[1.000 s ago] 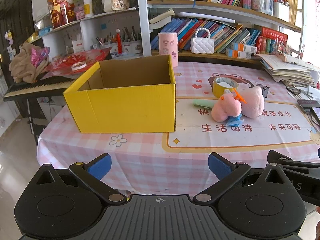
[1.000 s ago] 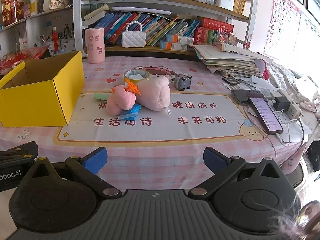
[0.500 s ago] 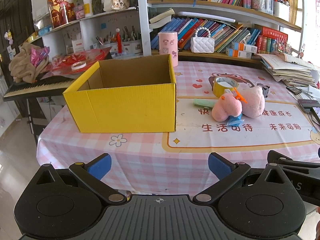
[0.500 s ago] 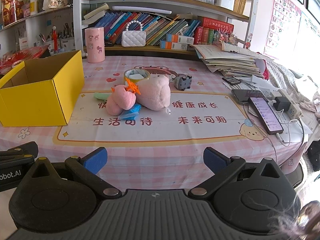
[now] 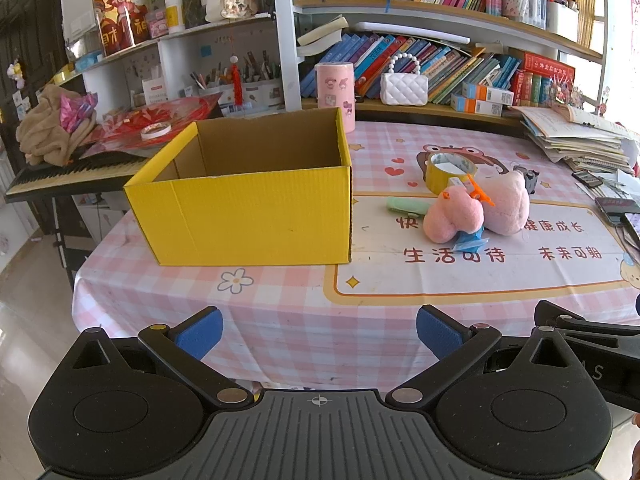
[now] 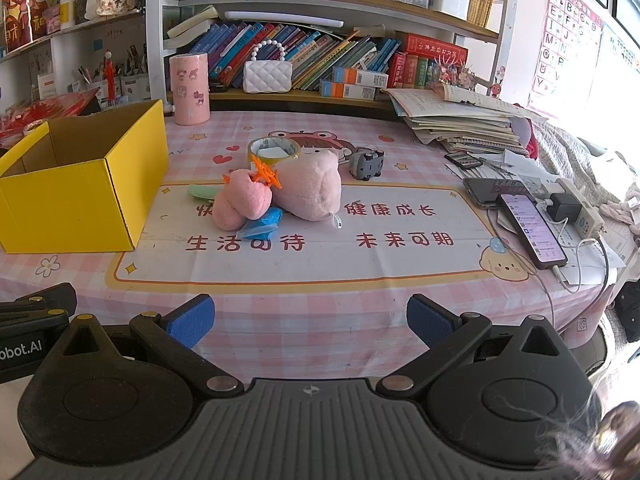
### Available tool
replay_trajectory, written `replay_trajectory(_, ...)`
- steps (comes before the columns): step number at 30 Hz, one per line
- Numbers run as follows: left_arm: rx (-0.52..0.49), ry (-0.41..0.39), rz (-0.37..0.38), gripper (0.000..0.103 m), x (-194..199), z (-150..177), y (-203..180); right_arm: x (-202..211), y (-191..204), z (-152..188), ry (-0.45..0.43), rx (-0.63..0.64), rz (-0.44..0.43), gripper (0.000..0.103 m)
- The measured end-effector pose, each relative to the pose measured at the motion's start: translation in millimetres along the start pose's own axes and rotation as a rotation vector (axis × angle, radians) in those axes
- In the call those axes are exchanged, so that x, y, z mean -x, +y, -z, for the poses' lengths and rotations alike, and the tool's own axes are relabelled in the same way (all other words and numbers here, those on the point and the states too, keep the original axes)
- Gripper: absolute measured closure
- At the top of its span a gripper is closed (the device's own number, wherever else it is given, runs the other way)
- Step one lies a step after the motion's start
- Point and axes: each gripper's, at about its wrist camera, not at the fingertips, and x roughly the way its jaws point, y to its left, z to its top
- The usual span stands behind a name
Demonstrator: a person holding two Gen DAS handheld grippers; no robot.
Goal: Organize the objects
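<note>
Pink plush [image 6: 308,190] beyond spread jaws

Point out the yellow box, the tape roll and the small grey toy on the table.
yellow box [image 5: 248,220]: left wrist view, on its front wall.
tape roll [image 6: 273,148]: right wrist view, on its near outer band.
grey toy [image 6: 366,163]: right wrist view, on the middle of its body.

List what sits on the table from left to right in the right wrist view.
Yellow box → green clip → blue packet → grey toy → lit phone → charger.
</note>
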Motion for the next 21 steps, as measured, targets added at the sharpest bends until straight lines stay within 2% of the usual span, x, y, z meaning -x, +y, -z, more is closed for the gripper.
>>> replay_trajectory(21, -0.001, 0.011, 0.01, 0.0, -9, 1, -3, -11, -1, 6, 0.006, -0.002, -0.001, 0.0)
